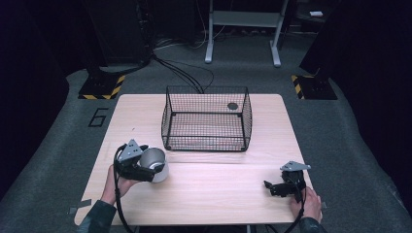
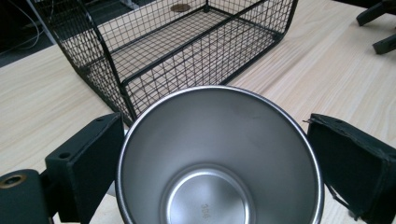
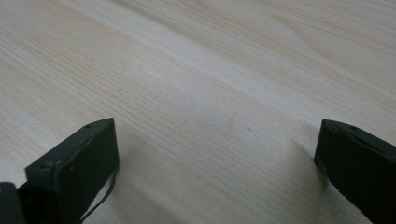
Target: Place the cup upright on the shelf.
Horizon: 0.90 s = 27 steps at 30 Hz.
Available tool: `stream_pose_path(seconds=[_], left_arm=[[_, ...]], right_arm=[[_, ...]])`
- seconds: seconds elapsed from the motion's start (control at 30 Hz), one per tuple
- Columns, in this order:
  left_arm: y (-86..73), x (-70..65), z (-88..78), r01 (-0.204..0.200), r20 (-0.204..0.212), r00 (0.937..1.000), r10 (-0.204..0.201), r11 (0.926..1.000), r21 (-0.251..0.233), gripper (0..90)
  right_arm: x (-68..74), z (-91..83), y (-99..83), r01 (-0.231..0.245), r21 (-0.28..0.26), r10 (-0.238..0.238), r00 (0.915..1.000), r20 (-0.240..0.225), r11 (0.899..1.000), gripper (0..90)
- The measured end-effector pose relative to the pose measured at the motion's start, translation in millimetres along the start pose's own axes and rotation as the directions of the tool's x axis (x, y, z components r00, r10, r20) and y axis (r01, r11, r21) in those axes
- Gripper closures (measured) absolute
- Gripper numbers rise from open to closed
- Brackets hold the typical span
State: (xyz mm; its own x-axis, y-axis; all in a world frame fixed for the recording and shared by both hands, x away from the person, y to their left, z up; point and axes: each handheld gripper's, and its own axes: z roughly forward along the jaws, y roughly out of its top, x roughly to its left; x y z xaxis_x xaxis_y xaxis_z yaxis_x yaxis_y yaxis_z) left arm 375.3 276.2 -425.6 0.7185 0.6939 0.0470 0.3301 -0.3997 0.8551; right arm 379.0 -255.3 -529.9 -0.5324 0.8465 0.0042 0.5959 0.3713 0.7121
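Note:
A shiny metal cup sits between the jaws of my left gripper at the table's front left. In the left gripper view the cup is empty, its mouth faces the camera, and both black jaws press on its sides, so my left gripper is shut on it. My right gripper rests low at the front right of the table. In the right gripper view my right gripper stands wide open over bare wood with nothing between its jaws.
A black wire basket stands at the middle back of the wooden table, just beyond the cup. A small dark round disc lies at its far right corner. Around the table are grey floor, cables and stands.

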Motion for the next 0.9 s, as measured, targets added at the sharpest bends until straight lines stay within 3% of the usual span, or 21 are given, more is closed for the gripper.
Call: stream_pose_path(seconds=[0.27,0.4,0.9], left_arm=[[10.8,-7.9,2.2,-0.001,0.028,0.9996,0.002,0.9999,-0.012,6.7],[16.4,-11.5,4.3,-0.032,0.049,0.9983,0.032,0.9995,0.0,6.7],[34.0,-21.1,7.3,-0.052,0.094,0.9942,0.053,0.9986,-0.011,6.7]], right_arm=[[0.0,0.0,0.0,0.0,0.0,0.0,1.0,0.0,1.0,0.0],[0.0,0.0,0.0,0.0,0.0,0.0,1.0,0.0,1.0,0.0],[-0.1,0.0,0.0,0.001,0.0,-0.001,1.0,-0.001,1.0,0.0]])
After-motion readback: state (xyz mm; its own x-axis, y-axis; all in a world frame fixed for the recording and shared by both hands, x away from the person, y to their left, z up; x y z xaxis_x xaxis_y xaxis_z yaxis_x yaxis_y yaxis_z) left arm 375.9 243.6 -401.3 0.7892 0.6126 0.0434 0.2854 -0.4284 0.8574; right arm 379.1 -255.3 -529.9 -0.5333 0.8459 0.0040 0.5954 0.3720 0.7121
